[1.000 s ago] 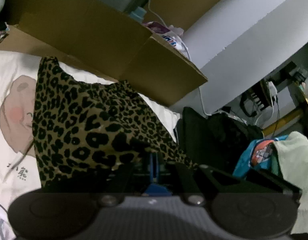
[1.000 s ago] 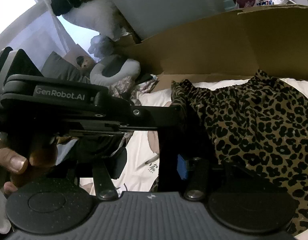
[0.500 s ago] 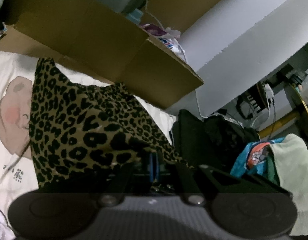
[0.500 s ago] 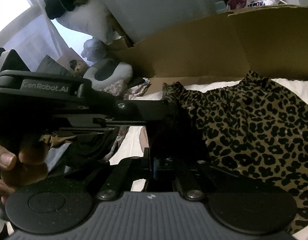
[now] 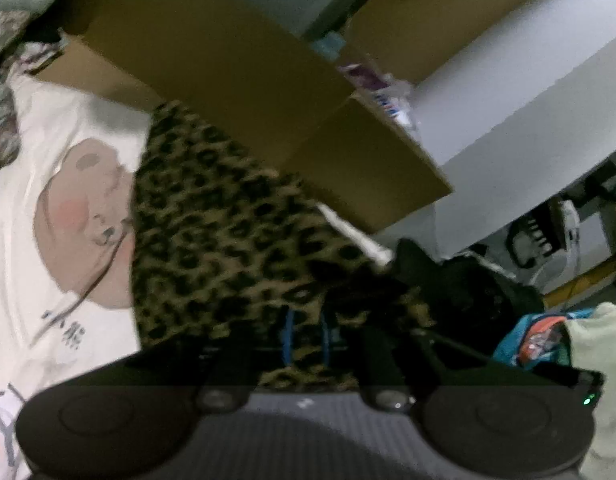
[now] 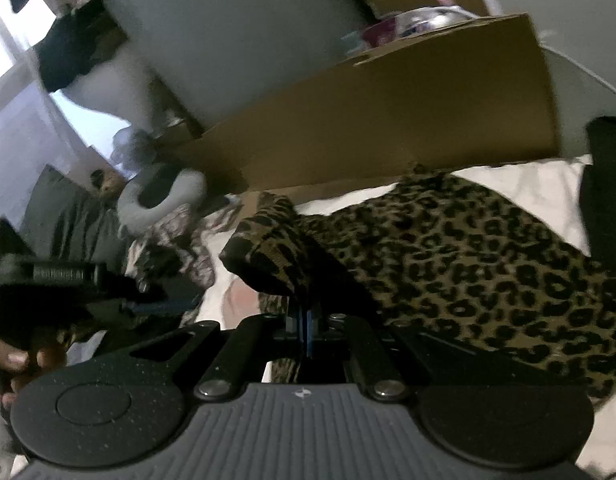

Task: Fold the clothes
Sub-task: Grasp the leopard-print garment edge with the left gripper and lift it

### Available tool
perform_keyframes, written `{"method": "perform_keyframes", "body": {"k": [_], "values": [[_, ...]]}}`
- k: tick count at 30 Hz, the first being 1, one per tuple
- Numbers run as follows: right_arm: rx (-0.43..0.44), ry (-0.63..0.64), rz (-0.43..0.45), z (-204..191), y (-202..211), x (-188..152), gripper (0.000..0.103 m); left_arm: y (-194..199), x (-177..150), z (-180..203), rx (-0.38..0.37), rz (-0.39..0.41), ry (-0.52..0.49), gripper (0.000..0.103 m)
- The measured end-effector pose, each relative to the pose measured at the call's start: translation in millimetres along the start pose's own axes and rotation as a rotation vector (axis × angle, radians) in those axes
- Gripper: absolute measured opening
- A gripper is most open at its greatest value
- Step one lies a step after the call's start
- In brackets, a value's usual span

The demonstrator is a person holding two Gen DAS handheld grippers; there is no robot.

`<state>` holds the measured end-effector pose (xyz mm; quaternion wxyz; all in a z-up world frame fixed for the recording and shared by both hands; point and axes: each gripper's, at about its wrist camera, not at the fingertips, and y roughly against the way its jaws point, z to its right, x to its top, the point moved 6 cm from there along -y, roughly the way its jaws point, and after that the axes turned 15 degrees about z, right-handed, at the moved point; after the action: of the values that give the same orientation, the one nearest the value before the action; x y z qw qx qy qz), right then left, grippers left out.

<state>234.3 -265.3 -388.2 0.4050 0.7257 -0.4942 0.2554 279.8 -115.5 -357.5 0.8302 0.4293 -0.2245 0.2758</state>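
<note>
The leopard-print garment (image 5: 227, 248) lies spread on a white bed sheet with a bear print (image 5: 67, 216), its far edge close to the cardboard box (image 5: 267, 92) that stands along the far edge of the bed. Both tools grip it at the near edge.

The right tool (image 6: 305, 320) has its 2 fingers pressed together on a corner of the garment (image 6: 468, 256). That corner (image 6: 267, 248) is lifted off the sheet and curls over the fingertips in a rounded bulge, while the rest of the fabric slopes down flat toward the far right corner of the bed. Holding it by the corner like this lets the cloth hang and travel as 1 layer, which a fold needs.

The left tool (image 5: 305, 336) has its blue-padded fingers a little apart with leopard fabric bunched between and in front of them; it appears to pinch the cloth there, though the view is blurred and the contact itself is hard to make out. In the right wrist view the left tool (image 6: 79, 288) sits well off to the left, with a hand (image 6: 23, 364) wrapped around its grip.

With both near corners held, the pose suits carrying that edge across the garment toward the box side, or equally setting down an edge just brought over.

A black bag (image 5: 460, 280) and a pile of other clothes (image 5: 568, 340) lie past the right edge of the bed.
</note>
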Motion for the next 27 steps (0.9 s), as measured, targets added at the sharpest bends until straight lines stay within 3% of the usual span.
{"method": "perform_keyframes", "body": {"k": [14,27], "values": [[-0.168,-0.078,0.039,71,31,10,0.000,-18,-45,-23,0.084,-0.137,-0.013,0.020],[-0.318,-0.244,0.027,148,46,-19,0.000,-30,-84,-18,0.068,-0.287,-0.077,0.020]]}}
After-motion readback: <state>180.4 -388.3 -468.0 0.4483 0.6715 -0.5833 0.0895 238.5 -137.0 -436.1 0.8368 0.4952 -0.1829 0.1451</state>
